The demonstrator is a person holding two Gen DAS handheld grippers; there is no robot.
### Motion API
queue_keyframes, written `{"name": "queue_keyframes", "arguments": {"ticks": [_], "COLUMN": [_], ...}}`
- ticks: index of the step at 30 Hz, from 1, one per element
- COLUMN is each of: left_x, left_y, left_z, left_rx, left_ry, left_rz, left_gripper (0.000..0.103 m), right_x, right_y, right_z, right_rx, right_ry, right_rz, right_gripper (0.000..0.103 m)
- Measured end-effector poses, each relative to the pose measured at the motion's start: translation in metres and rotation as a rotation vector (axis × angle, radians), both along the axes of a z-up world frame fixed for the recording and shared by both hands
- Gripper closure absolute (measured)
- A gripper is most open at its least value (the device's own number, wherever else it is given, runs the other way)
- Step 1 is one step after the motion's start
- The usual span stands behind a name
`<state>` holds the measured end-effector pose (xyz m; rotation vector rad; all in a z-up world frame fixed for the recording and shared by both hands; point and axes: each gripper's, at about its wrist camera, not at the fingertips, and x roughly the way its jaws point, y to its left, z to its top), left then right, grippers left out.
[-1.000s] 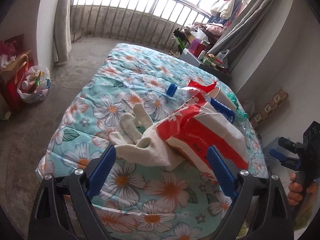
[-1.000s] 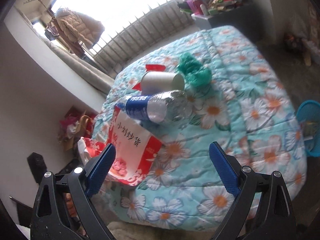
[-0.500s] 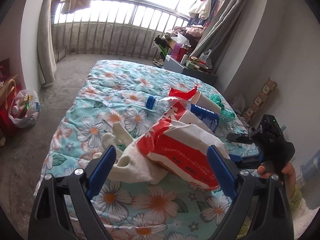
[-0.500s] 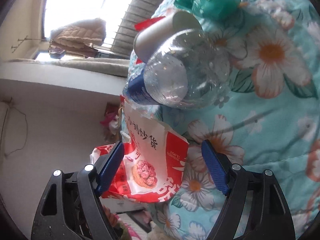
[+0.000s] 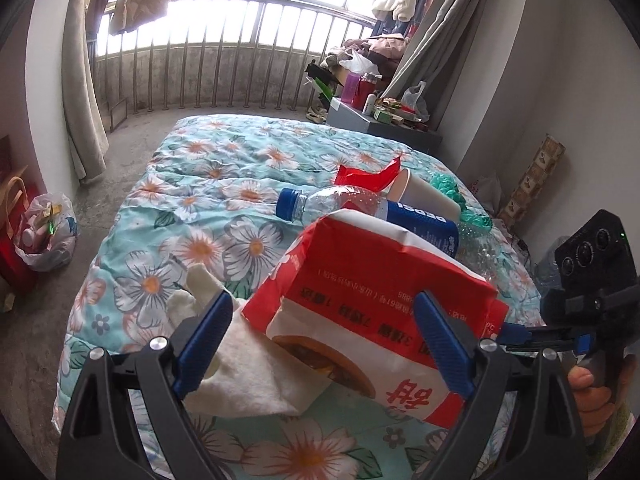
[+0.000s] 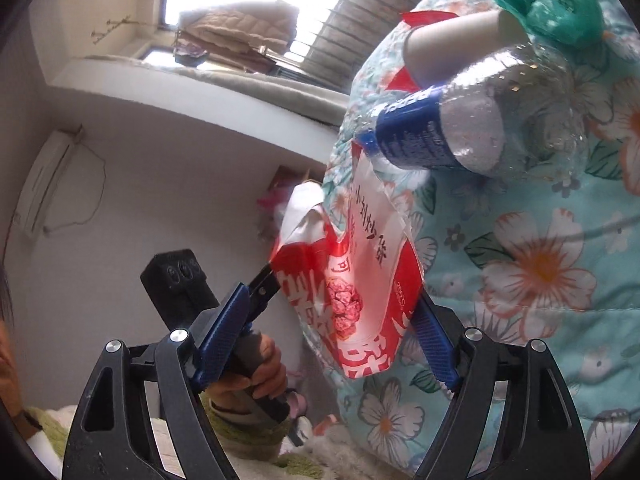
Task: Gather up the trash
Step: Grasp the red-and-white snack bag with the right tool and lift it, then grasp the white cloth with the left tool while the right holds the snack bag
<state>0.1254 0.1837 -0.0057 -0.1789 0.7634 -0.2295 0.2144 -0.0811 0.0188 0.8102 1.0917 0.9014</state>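
The red and white snack bag point(image 5: 372, 320) lies at the near corner of the bed point(image 5: 224, 160), leaning over a white cloth glove point(image 5: 248, 372), with its lower end hanging past the bed's edge in the right wrist view point(image 6: 352, 292). Behind it lie a clear plastic bottle point(image 5: 360, 208) with a blue label, a paper cup point(image 5: 420, 192), a red wrapper point(image 5: 364, 176) and a green crumpled bag point(image 5: 448, 188), all close together.

We judge that we are at the approach to the first pickup: nothing is held yet. Our right tool point(image 6: 324, 340) stands wide, its blue pads either side of the bag's lower end, one pad just beside the bag's edge and the other apart from it. Our left tool point(image 5: 324, 344) is also spread wide and empty, framing bag and glove from the other side.

The next move, we think, calls for one tool to close on the bag alone, without catching the glove or the quilt beneath; the film is slippery and crumples, so a grip well in from the edge would serve better.

Both tools tilt downward toward the bed, the left more steeply. Each is held by a hand point(image 6: 256, 376) on its black handle, and the two face each other across the corner.
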Motion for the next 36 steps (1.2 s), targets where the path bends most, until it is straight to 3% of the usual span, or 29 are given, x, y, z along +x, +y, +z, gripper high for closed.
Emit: {"name": "queue_keyframes", "arguments": {"ticks": [5, 9, 13, 24, 26, 27, 36], "left_x": [0.002, 0.0, 0.0, -0.004, -0.006, -0.007, -0.04], "left_y": [-0.002, -0.005, -0.004, -0.011, -0.012, -0.012, 0.001], "left_z": [-0.012, -0.021, -0.027, -0.032, -0.031, -0.031, -0.005], "left_rx": [0.012, 0.022, 0.011, 0.013, 0.017, 0.017, 0.026], "left_ry": [0.03, 0.035, 0.034, 0.025, 0.017, 0.013, -0.064], "left_rz": [-0.009, -0.014, -0.013, -0.022, -0.022, -0.026, -0.056], "left_gripper": [0.016, 0.017, 0.017, 0.02, 0.02, 0.02, 0.02], "right_x": [0.004, 0.008, 0.012, 0.015, 0.013, 0.012, 0.004], "right_y": [0.024, 0.027, 0.025, 0.024, 0.019, 0.015, -0.012], "right_z": [0.009, 0.011, 0.005, 0.001, -0.002, -0.002, -0.006], "right_rx": [-0.089, -0.134, -0.162, -0.245, -0.249, -0.252, -0.185], "right_ry": [-0.04, -0.051, -0.02, 0.013, 0.03, 0.042, 0.08], "right_rz": [0.02, 0.015, -0.013, -0.051, -0.062, -0.071, -0.098], "right_gripper": [0.027, 0.035, 0.045, 0.055, 0.069, 0.071, 0.078]}}
